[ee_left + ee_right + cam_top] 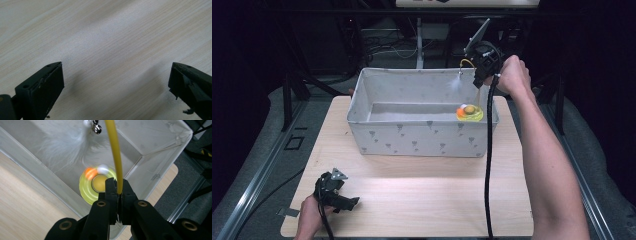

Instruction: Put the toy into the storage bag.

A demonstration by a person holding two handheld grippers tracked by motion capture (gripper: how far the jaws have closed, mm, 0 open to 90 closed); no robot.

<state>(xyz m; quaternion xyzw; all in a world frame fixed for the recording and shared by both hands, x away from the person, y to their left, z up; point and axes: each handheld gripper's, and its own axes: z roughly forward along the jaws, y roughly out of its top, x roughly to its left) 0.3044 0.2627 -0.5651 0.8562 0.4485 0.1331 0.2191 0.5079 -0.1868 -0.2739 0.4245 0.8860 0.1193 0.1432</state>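
Observation:
A cat toy stands in the near right corner of a grey fabric box (pixel 422 140): a yellow ridged base (pixel 470 114) with an orange ball (pixel 90 173) and a white ball (pixel 103 169) on it. From the base rises a thin yellow wand (pixel 113 152). My right gripper (pixel 119 182) is shut on this wand, above the box's right rim (pixel 478 80). A white feather (pixel 67 147) and a small bell (pixel 97 129) hang at the wand's far end. My left gripper (pixel 349 202) rests low over the wooden table (pixel 112 37), open (pixel 116 82), with nothing between its jaws.
The box (pixel 150 135) takes up the table's far half. Bare wood (pixel 422 195) stretches between the box and the front edge. The right gripper's black cable (pixel 488 150) hangs down across the table's right side. Dark frames and cables stand behind the table.

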